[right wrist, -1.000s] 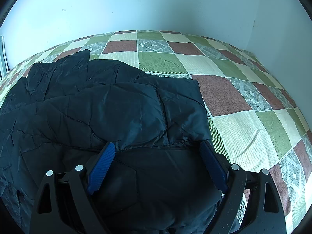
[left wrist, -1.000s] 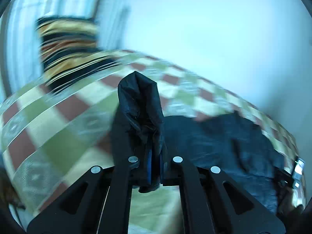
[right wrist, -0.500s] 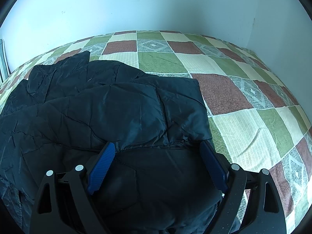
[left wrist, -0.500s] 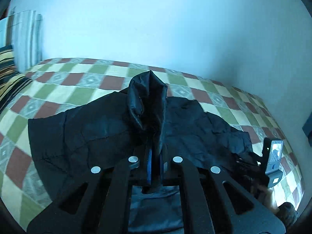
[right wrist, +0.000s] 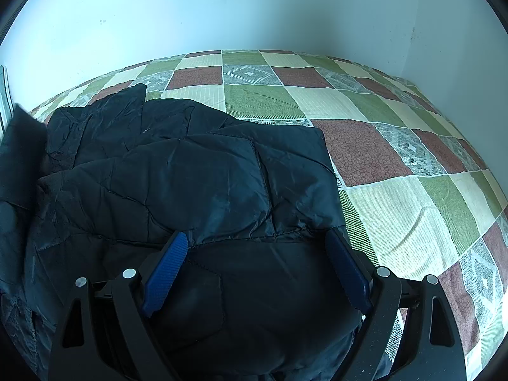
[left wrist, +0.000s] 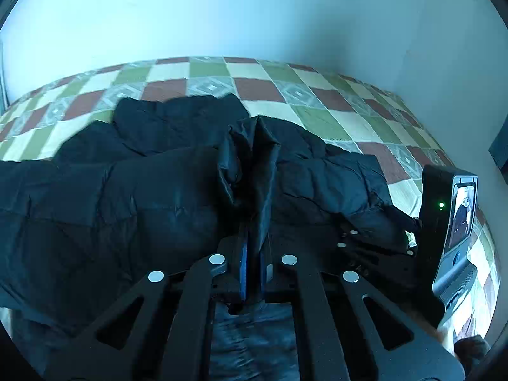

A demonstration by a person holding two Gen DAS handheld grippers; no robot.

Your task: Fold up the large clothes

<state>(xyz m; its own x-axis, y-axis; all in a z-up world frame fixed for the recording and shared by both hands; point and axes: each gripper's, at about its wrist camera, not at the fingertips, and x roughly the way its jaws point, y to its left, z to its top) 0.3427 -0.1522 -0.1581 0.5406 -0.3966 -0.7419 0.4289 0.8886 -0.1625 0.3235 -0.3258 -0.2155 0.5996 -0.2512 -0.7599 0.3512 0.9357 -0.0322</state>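
Note:
A large black quilted jacket lies spread on a checked bedspread. In the left wrist view my left gripper is shut on a bunched fold of the jacket, which stands up between the blue pads over the rest of the garment. In the right wrist view my right gripper stands open low over the jacket's near right part, its blue pads wide apart and pressing on nothing. The right gripper's body with its small screen shows at the right edge of the left wrist view.
The bed meets a pale wall at the back and a corner at the right. Bare bedspread lies beyond and to the right of the jacket. A dark edge enters the right wrist view at the left.
My left gripper has swung across the bed with the jacket fold, from the striped pillow end to above the jacket beside the right gripper. The right gripper has stayed still.

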